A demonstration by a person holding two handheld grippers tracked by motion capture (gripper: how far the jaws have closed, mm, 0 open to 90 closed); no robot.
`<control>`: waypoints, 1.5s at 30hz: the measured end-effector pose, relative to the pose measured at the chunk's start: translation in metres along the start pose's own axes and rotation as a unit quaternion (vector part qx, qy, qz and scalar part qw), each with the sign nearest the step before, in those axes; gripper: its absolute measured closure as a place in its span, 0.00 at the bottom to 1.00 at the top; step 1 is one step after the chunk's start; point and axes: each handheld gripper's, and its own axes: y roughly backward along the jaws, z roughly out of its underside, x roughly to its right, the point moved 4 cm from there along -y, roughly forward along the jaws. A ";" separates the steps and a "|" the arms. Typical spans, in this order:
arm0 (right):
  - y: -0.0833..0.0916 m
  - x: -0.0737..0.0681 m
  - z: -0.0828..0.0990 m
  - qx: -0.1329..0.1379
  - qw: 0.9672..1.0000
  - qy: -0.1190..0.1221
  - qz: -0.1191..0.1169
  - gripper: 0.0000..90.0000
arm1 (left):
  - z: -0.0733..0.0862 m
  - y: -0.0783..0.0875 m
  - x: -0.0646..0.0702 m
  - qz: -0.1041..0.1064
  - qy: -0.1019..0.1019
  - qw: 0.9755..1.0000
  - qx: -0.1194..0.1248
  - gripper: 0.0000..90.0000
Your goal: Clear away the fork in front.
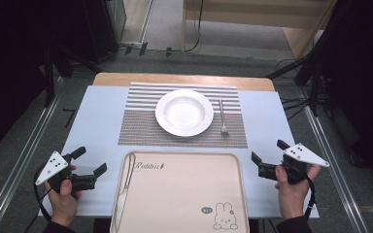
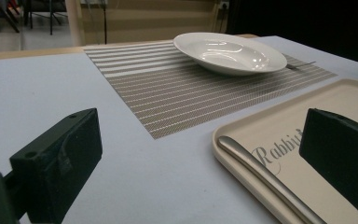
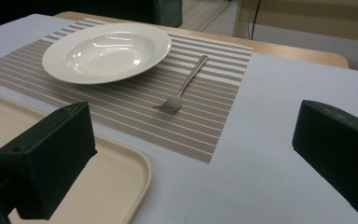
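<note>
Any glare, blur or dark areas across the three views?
High view: soft overall, surroundings nearly black, mild sheen on the white ceramic plate. Left gripper view: bright highlights on that plate, near black jaws blurred, silver metal knife sharp. Right gripper view: silver metal fork crisp on the striped woven placemat, jaws soft.

The high view looks steeply down from above the near table edge. The left gripper view sits low beside the tray [image 2: 279,135], facing far-right; the right gripper view sits low, facing far-left. Both share the plate [image 2: 230,51] and placemat [image 3: 200,121].
</note>
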 end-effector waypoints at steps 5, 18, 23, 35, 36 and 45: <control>-0.004 0.005 -0.010 -0.001 1.000 -0.009 0.004 0.00 | 0.001 -0.001 0.000 0.000 0.001 1.000 -0.003 0.00; -0.024 0.003 -0.034 -0.017 1.000 0.008 0.007 0.00 | 0.001 0.000 -0.001 0.003 0.008 1.000 -0.001 0.00; -0.035 0.005 -0.042 -0.026 1.000 0.000 0.011 0.00 | 0.001 0.000 0.000 0.003 0.003 1.000 -0.002 0.00; -0.060 0.009 -0.054 -0.043 0.999 -0.013 0.016 0.00 | 0.001 -0.001 0.000 0.003 0.003 1.000 -0.003 0.00; -0.063 0.010 -0.056 -0.046 0.999 -0.013 0.017 0.00 | 0.001 -0.001 0.000 0.002 0.002 1.000 -0.003 0.00; -0.090 0.018 -0.064 -0.085 0.996 -0.021 0.023 0.00 | 0.001 -0.001 0.000 0.002 0.003 1.000 -0.003 0.00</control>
